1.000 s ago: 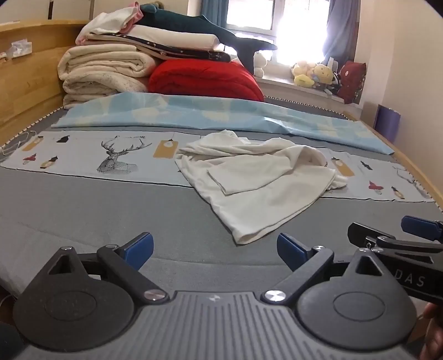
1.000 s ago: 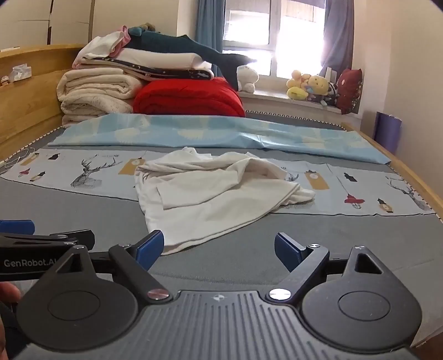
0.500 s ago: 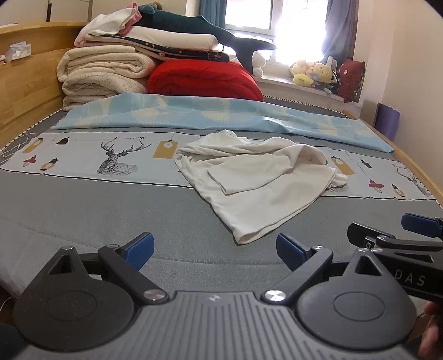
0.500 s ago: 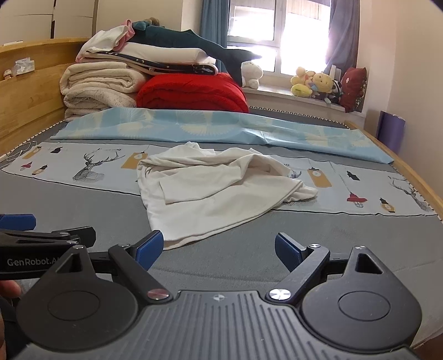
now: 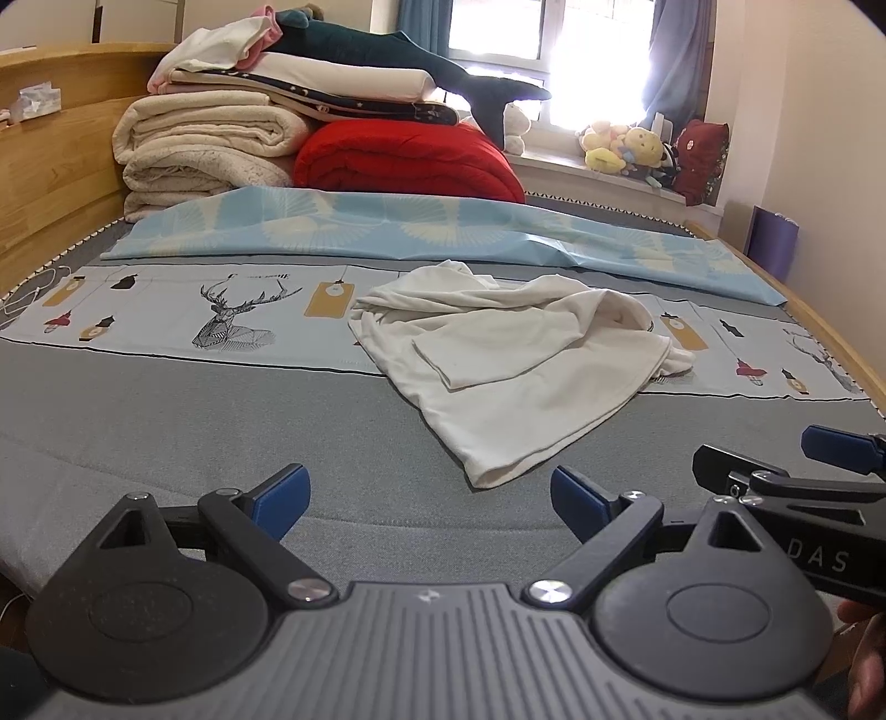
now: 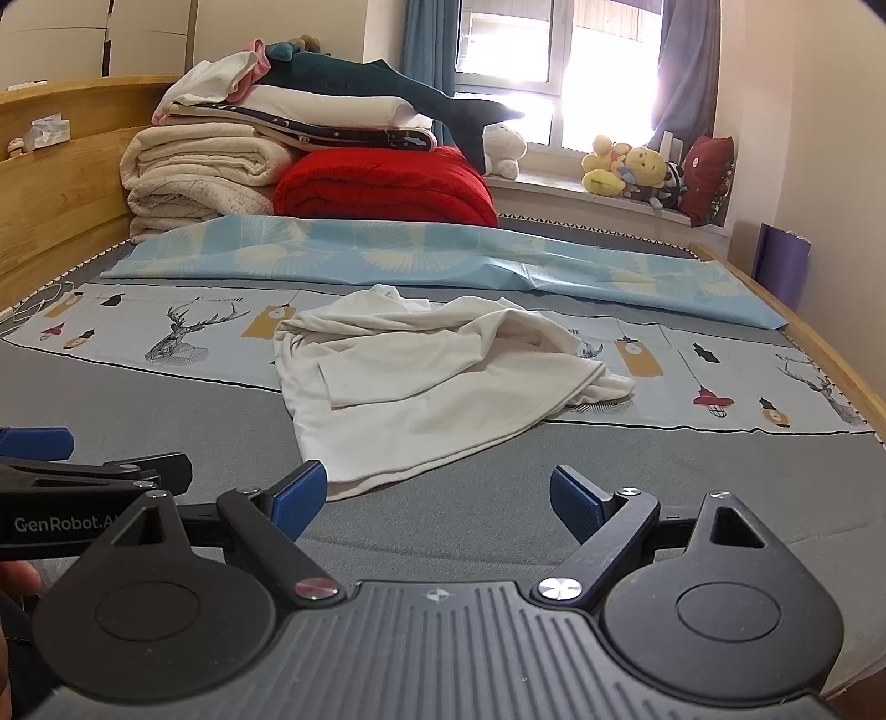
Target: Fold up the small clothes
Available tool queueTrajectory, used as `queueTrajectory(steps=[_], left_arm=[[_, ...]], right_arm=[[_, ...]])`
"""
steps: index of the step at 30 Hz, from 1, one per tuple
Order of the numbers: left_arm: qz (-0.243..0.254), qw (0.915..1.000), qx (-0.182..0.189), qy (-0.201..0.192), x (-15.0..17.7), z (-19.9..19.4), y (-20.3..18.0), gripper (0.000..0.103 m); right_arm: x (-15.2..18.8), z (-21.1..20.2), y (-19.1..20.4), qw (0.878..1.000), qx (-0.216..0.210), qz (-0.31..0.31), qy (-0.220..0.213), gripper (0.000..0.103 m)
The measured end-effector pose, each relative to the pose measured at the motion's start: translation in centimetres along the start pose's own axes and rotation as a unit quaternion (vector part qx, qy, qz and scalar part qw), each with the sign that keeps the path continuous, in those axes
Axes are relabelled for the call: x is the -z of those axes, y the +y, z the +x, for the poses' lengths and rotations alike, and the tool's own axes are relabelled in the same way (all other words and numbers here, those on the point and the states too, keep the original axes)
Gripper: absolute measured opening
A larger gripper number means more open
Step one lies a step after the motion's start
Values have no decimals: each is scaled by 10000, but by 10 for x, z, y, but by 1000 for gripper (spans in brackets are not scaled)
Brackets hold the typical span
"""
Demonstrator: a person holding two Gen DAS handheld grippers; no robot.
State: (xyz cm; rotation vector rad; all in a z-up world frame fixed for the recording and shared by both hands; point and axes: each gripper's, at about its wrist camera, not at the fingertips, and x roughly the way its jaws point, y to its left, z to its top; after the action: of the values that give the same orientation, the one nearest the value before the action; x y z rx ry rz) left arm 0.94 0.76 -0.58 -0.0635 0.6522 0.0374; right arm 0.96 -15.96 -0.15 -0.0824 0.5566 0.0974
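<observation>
Here the white garment (image 5: 515, 360) lies crumpled at the frame's centre on the grey bed (image 5: 166, 421); the left gripper (image 5: 429, 495) and right gripper (image 6: 437, 493) gape wide, empty, at the bottom edge.

Home bedroom. Bed (image 5: 166, 421) with grey cover fills foreground; wooden headboard (image 5: 50, 144) along bed's left side. Folded cream blankets (image 5: 205, 149), red quilt (image 5: 404, 160), white bedding, dark teal plush shark (image 5: 398, 52) stacked at bed's far end. Light blue sheet (image 5: 421, 232) and deer-print cloth (image 5: 166, 310) spread across bed. Behind bed: window (image 6: 559, 72) with blue curtains (image 6: 686, 72), sill holding stuffed toys (image 6: 631, 166). Crumpled white garment (image 5: 515, 354) lies mid-bed.
</observation>
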Motion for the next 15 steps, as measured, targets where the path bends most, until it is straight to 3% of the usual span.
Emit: queueTrajectory(steps=[15], left_arm=[[-6, 10000, -2, 2, 0, 1, 0, 96]], right_arm=[[0, 0, 0, 10000, -20, 0, 15, 88]])
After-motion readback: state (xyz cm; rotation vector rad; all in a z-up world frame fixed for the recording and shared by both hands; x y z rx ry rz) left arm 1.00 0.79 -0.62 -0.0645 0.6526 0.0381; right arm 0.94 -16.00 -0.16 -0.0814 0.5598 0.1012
